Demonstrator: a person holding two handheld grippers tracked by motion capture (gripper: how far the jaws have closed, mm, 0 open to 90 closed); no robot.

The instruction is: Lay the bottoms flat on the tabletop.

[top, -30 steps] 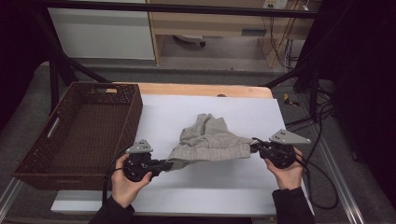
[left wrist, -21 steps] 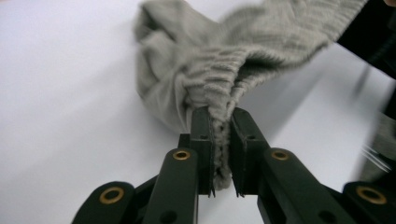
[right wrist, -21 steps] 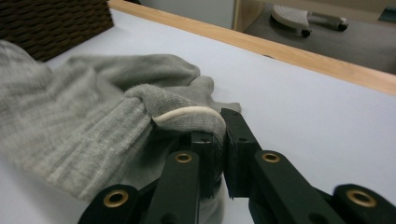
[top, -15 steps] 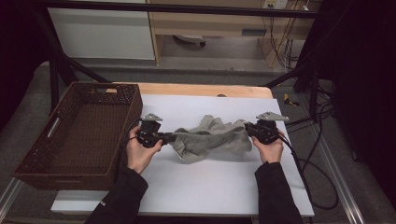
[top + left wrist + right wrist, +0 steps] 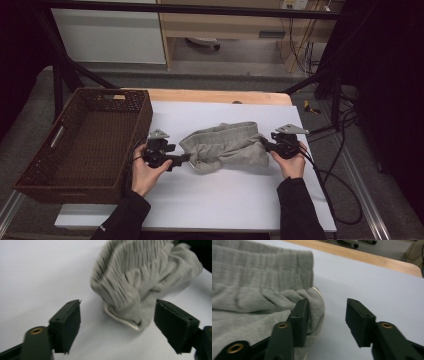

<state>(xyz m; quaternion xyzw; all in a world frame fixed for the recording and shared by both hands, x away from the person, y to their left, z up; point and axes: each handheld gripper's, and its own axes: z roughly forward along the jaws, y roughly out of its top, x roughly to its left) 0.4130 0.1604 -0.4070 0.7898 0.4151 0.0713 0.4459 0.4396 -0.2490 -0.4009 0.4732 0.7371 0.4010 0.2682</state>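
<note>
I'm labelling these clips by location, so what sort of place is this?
Probably a lab or workshop recording bench, not a home: a white-topped table framed by black metal bars, loose black cables trailing on the grey floor, and a hand-held black left gripper beside a crumpled grey cloth garment.

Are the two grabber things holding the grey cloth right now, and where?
No, nothing is held. The left gripper is open around the grey cloth's bunched end, and the right gripper is open, one jaw touching its other edge.

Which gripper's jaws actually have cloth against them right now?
The right gripper: its left jaw presses on the grey garment's edge. The left gripper stands open, cloth between its jaws but apart from both.
</note>
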